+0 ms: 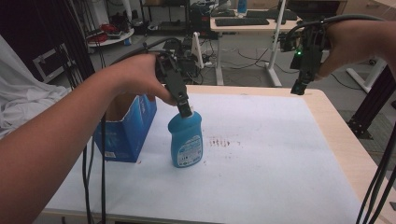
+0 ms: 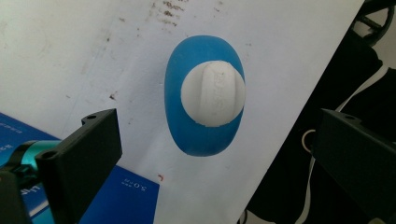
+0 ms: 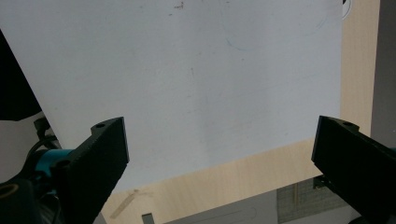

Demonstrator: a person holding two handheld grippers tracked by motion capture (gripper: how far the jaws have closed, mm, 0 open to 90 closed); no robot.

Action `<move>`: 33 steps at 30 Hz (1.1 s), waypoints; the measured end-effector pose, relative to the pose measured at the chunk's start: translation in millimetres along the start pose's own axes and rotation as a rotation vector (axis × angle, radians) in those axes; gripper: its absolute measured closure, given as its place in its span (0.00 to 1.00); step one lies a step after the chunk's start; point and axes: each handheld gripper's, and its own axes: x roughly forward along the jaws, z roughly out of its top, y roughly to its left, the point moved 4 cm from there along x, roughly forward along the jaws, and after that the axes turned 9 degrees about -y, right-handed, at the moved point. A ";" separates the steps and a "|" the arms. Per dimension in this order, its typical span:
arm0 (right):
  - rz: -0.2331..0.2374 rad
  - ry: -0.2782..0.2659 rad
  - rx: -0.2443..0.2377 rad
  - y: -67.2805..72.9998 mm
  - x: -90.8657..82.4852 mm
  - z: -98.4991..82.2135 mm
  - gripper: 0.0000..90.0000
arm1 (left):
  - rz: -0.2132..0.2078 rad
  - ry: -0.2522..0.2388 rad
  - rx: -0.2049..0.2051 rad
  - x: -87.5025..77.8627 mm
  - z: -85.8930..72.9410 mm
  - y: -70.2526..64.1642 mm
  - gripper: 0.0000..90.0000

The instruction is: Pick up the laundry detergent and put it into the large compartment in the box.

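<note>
Both sets of fingers are standing wide apart and holding nothing. In the middle of the high view, my left gripper (image 1: 186, 110) is pointing down just over the white cap (image 2: 213, 93) of the blue bottle (image 1: 186, 140), which is standing upright on the white sheet (image 1: 271, 158) just right of the open blue box (image 1: 125, 133). In the left gripper view that cap is sitting in the centre of the frame, between my two black jaws but closer to the left one.

My right gripper (image 1: 299, 87) is hanging in the upper right of the high view, well apart from the bottle, over the far edge of the table (image 1: 338, 130).

To do this well, I am judging that I should shift slightly to centre the cap, come straight down, and close evenly on the cap or neck so the bottle is not tipping toward the box.
</note>
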 end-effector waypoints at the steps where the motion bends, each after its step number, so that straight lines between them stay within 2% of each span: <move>1: 0.000 0.000 0.005 0.4 0.2 0.2 0.03 | -0.006 0.009 0.005 3.3 -0.5 0.5 0.02; 10: 0.010 0.003 0.003 -0.6 2.4 3.0 0.03 | -0.031 0.040 0.008 27.1 -0.3 1.7 0.02; 15: 0.009 0.010 0.011 -0.5 3.7 4.8 0.03 | -0.038 0.037 0.015 37.2 1.7 1.6 0.02; 24: 0.013 0.018 0.001 -0.1 7.0 8.7 0.03 | -0.017 0.054 0.017 56.9 -3.2 4.6 0.02; 33: 0.013 0.023 0.003 -0.8 8.1 9.3 0.03 | -0.002 0.059 0.024 63.0 -2.6 4.1 0.02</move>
